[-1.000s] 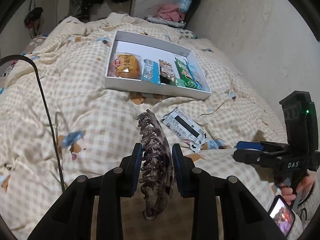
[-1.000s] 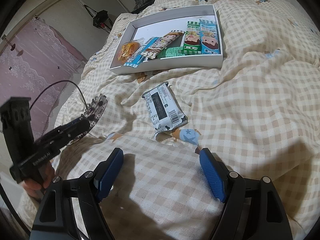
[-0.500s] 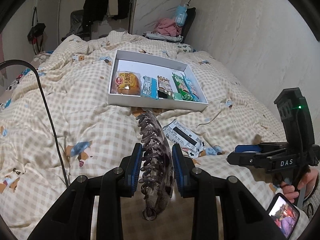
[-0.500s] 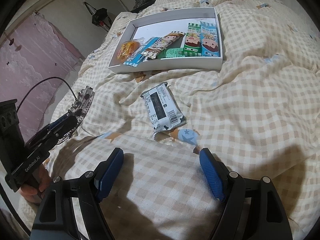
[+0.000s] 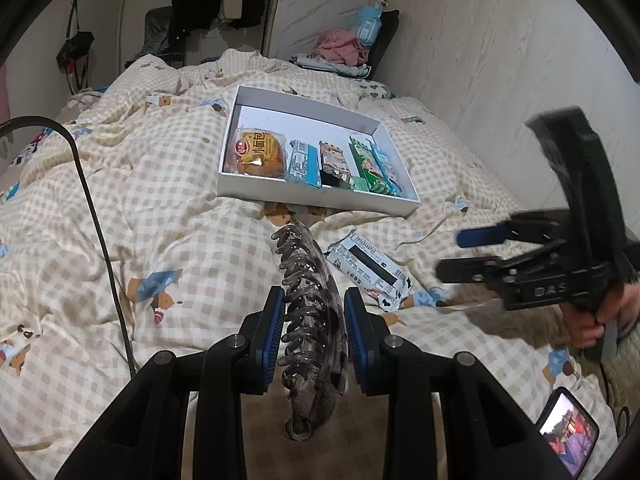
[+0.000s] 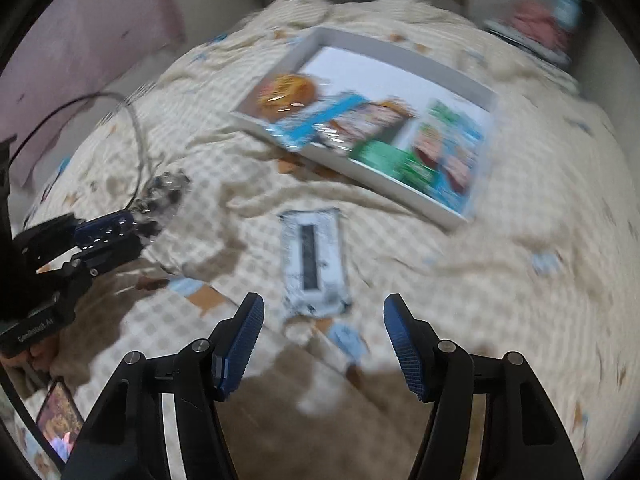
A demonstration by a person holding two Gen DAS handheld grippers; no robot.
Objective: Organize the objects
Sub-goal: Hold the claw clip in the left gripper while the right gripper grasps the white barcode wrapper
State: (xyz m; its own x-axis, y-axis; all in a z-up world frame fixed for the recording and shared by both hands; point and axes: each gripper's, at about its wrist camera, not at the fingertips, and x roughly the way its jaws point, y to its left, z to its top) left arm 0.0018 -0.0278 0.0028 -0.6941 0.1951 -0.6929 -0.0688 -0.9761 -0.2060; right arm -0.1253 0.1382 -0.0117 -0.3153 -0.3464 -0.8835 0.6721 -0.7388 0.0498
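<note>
1. My left gripper [image 5: 314, 334] is closed on a dark, translucent hair claw clip [image 5: 310, 312]. The blue pads press its two sides, and the clip's toothed end sticks out forward, raised above the bed.
2. My right gripper [image 6: 323, 344] has nothing in it. Its blue pads stand apart and are closing, with only checked bedding showing between them. This view is heavily blurred.
3. A white snack packet with a black stripe [image 6: 313, 258] lies flat on the checked quilt [image 5: 168, 216], just ahead of my right gripper's fingertips and not touching them. In the left view, the same packet sits just to the right of the clip's tip.
4. A shallow white box [image 5: 316, 196] rests on the quilt beyond the packet, farther up the bed.
5. Inside the box, along its near wall, is a row of snacks: a round bun in an orange wrapper [image 5: 258, 152] at the left end, then several upright packets in blue, brown and green. The far half of the box floor is bare white.
6. A black cable [image 5: 92, 208] curves across the quilt on the left.
7. A phone with a lit screen [image 5: 568, 432] lies at the near right edge of the bed, below the hand holding my right gripper.
</note>
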